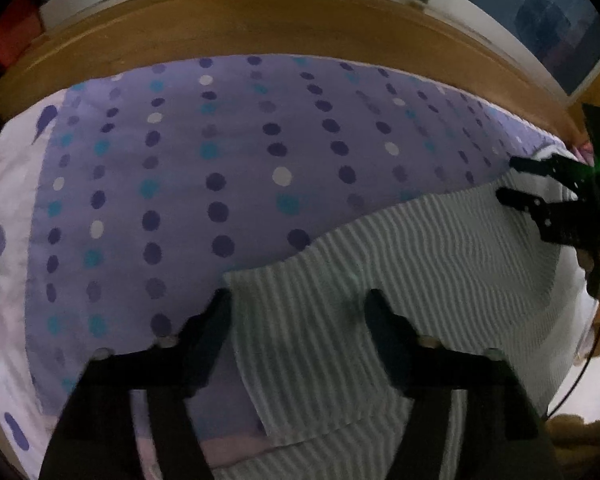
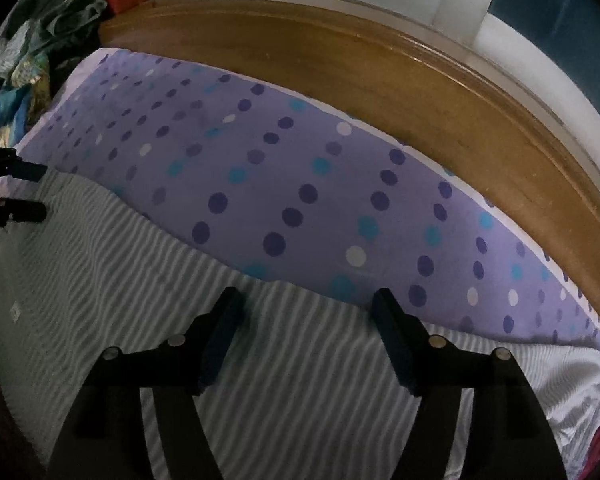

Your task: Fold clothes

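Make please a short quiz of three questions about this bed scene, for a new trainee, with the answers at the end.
1. True or false: the left gripper is clamped on the striped garment.
2. What pattern has the purple bedsheet? A) checks B) dots C) flowers
3. Fill in: beyond the bed stands a wooden ____.

Key:
1. False. Its jaws stand open above the cloth, and so do those of the right gripper.
2. B. Dark, teal and white dots in rows.
3. Headboard.
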The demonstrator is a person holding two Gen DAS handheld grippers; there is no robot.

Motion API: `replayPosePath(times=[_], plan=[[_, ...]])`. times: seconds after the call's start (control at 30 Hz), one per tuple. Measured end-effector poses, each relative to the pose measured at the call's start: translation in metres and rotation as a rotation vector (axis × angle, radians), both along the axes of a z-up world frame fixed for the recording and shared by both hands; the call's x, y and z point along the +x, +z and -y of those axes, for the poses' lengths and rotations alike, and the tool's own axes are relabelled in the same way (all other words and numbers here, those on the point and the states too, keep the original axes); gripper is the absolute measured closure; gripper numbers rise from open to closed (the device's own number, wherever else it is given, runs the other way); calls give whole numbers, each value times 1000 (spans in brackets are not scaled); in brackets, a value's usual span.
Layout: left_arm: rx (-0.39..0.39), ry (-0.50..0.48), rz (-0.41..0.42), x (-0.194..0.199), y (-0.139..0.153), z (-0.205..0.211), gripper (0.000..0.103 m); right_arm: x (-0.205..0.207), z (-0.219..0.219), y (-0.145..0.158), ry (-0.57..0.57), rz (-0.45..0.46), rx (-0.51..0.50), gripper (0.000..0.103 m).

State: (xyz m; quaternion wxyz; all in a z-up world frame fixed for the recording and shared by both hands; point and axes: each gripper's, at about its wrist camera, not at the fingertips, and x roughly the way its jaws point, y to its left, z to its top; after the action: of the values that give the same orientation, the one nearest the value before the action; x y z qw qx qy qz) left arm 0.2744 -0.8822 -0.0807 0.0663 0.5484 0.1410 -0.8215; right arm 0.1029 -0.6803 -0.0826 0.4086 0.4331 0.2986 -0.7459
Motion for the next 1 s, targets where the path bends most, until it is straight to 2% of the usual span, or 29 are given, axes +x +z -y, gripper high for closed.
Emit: replayPosePath(times=[0.07,0.1,0.17,0.2,0.23,0.27,0.37,0.47,0.53,0.67,0.77,0.9,1.0], plan=[[2,3,-13,1,1,-1,66,-1,0,0,-10,13,-16,43],[5,4,-18,2,1,-2,78,0,0,0,-13,13,-23,48],[11,7,-29,2,2,-4,81,10,3,2,2,-2,-30,63],[14,8,-35,2,2,-5,84,15,6,2,11,-16,-26,74],[18,11,-40,2,2,-6,86,24,7,2,17,-38,-15,91],[29,22,-46,3,4,-5,86,35,9,2,23,-62,-3,97],[16,55,-99,3,17,5,87,41,7,9,-7,-103,-23,98],[-67,62,-159,-6,38,14,87,31,13,27,-52,-139,-107,98],[-95,75,-188,-14,49,26,87,22,23,35,-79,-156,-151,98],[-159,123,-233,-34,59,54,87,4,49,32,-121,-186,-186,98],[-176,155,-224,-52,51,70,87,-10,73,18,-156,-192,-194,98],[-165,156,-164,-70,27,81,87,-24,93,-5,-203,-180,-176,98],[-143,164,-129,-73,10,90,82,-27,97,-7,-201,-178,-164,97]])
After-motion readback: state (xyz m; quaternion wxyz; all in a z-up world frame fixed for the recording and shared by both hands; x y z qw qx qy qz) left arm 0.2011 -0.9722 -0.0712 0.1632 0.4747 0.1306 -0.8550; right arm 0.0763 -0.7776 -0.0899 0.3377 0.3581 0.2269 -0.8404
